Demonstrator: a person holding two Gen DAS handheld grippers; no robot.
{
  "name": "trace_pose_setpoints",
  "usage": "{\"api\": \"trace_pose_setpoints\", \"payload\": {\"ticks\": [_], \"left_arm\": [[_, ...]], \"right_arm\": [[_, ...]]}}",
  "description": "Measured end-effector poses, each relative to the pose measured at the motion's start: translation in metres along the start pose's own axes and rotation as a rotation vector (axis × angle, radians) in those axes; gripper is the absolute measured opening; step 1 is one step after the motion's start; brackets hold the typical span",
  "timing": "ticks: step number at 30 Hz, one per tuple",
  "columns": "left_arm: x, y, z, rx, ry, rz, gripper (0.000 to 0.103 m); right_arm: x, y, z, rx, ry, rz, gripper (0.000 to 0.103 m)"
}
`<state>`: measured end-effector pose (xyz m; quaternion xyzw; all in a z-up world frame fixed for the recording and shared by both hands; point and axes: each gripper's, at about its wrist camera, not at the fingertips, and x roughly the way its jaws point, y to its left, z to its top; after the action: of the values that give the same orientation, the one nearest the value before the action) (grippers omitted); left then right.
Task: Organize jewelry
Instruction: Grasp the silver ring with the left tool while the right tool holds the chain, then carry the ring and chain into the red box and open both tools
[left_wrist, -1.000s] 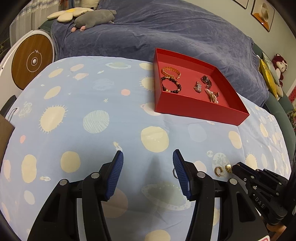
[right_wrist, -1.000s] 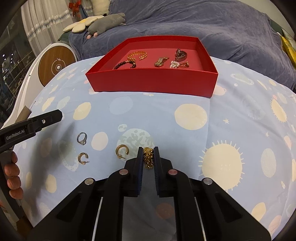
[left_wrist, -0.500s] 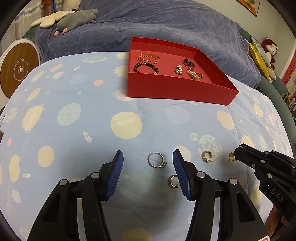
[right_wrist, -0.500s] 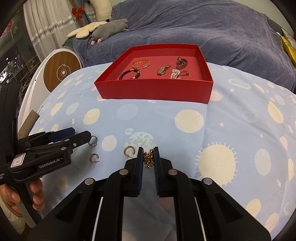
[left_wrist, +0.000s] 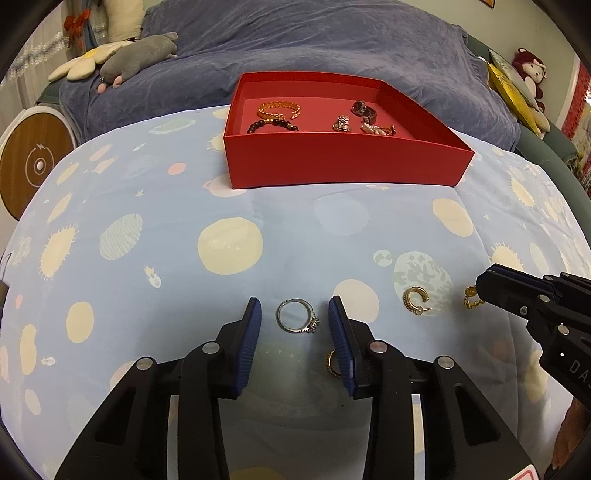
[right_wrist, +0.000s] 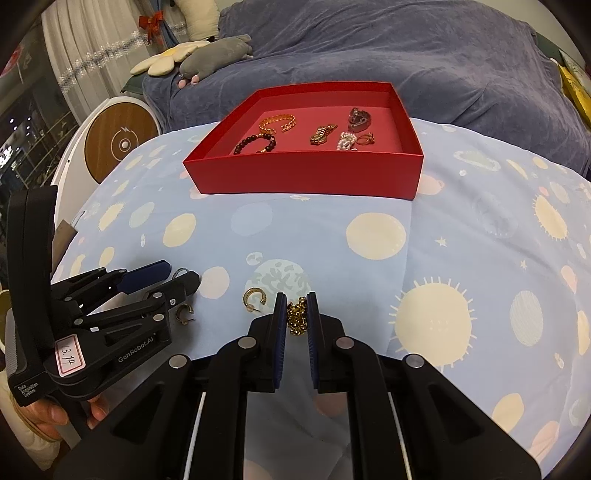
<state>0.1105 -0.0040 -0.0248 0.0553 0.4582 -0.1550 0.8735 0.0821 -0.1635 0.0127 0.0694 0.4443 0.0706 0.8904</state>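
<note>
Nearest the lens in the left wrist view, the left gripper (left_wrist: 294, 317) stands with its blue pads apart, straddling the silver ring (left_wrist: 297, 316) low in the centre of the frame. The ring lies flat on the soft spotted sheet (left_wrist: 229, 240), so the pads could slide over it or pinch cloth instead. A small gold hoop (left_wrist: 331, 363) sits against the right pad, and closing could drag it along.

In the right wrist view, the right gripper (right_wrist: 296, 312) is clamped on a gold chain (right_wrist: 296, 318) at lower centre. Only part of the chain seems pinched, so I judge it could slip free on the way. Another gold hoop (right_wrist: 254, 297) lies just left of that gripper.

Both grippers point forward and low over the sheet, toward the red box (right_wrist: 306, 175) in the upper middle, which holds bracelets and other pieces.
</note>
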Motion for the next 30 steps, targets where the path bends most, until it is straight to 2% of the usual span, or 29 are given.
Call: {"api": "trace_pose_setpoints", "payload": {"ticks": [3,11,18,21,25,30], "left_arm": [[-0.001,-0.001,0.000,0.011,0.001,-0.011,0.020],[-0.008,0.000,0.001,-0.009,0.001,-0.055,0.020],[-0.037,0.008,0.019,-0.042,-0.042,-0.086,0.020],[-0.054,0.009,0.041,-0.044,-0.081,-0.103,0.020],[-0.068,0.011,0.086,-0.044,-0.137,-0.114,0.020],[-0.053,0.007,0.149,-0.037,-0.157,-0.141,0.020]], "right_arm": [[0.000,-0.001,0.000,0.004,0.000,0.002,0.010],[-0.005,-0.001,0.003,0.008,-0.012,0.010,0.010],[-0.031,0.005,0.013,-0.007,-0.063,0.044,0.010],[-0.045,0.003,0.034,0.005,-0.100,0.070,0.010],[-0.054,-0.004,0.079,0.024,-0.144,0.086,0.010],[-0.038,-0.008,0.140,0.048,-0.165,0.109,0.010]]}}
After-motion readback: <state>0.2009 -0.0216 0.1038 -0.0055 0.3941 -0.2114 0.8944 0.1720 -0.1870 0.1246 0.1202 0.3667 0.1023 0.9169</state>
